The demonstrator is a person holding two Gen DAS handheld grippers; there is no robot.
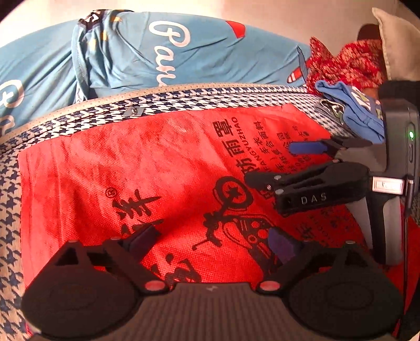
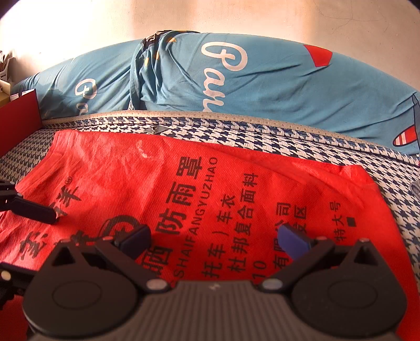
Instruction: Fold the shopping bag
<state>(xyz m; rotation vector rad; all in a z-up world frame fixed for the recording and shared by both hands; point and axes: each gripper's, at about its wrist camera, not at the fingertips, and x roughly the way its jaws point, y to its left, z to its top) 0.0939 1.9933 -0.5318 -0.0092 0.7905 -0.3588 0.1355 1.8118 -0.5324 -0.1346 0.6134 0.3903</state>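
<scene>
A home bedroom is showing here: a houndstooth woven mat [image 2: 275, 136] is covering a bed, blue printed bedding [image 2: 262, 86] is lying bunched against a plain wall [image 2: 210, 18], loose clothes [image 1: 346, 65] are piling up alongside.

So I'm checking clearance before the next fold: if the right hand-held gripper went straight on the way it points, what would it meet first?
Most likely the red shopping bag lying flat under the open right hand-held gripper, though depth is unclear; farther on lies the houndstooth mat.

Black right gripper [image 1: 278, 162], "DAS" lettering, blue-padded jaws, silver screws
</scene>
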